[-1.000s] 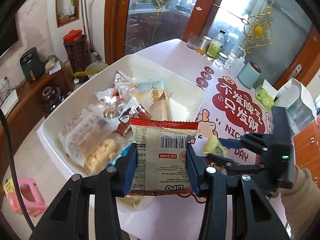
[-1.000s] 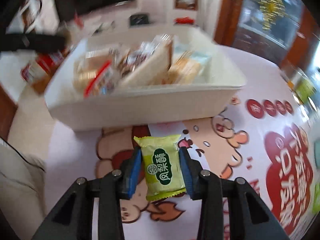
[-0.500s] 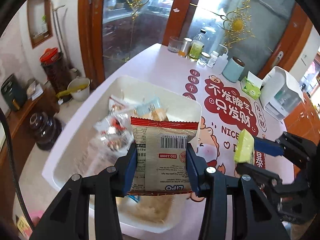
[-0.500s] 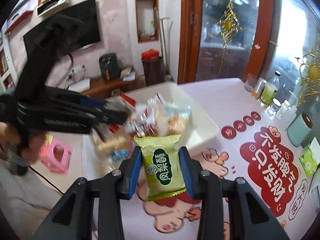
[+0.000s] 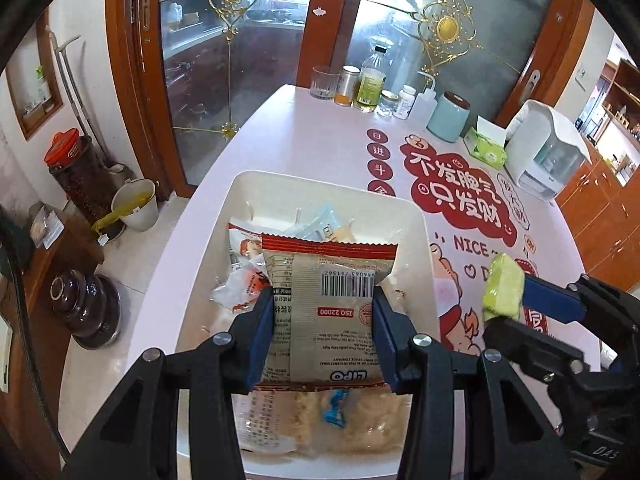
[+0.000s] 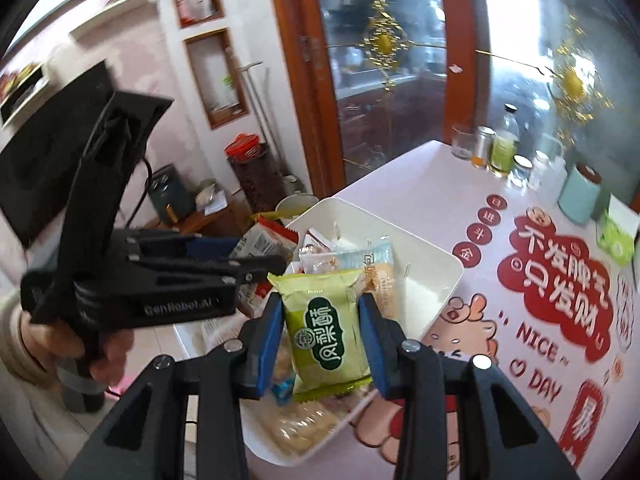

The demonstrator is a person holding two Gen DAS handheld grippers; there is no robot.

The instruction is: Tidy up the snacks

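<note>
A white bin point(image 5: 426, 248) holds several snack packets on the pink table. My left gripper point(image 5: 323, 330) is shut on a beige Lipo packet with a red top edge point(image 5: 332, 292), held above the bin. My right gripper point(image 6: 322, 338) is shut on a green pastry packet point(image 6: 326, 330), held above the bin's near right edge point(image 6: 452, 276). In the left wrist view the right gripper point(image 5: 520, 308) shows at right with the green packet point(image 5: 502, 292). In the right wrist view the left gripper point(image 6: 256, 262) shows at left with the beige packet point(image 6: 266, 242).
Bottles, jars and a glass point(image 5: 362, 86) stand at the table's far end, with a teal canister point(image 5: 448, 118), a green tissue box point(image 5: 486, 150) and a white appliance point(image 5: 548, 148). A red printed mat point(image 5: 456, 196) covers the table's right side. The floor drops off left of the table.
Both grippers have risen with their packets still held. The bin looks smaller and farther below. The right gripper has swung from beside the bin on the table to above its edge.
</note>
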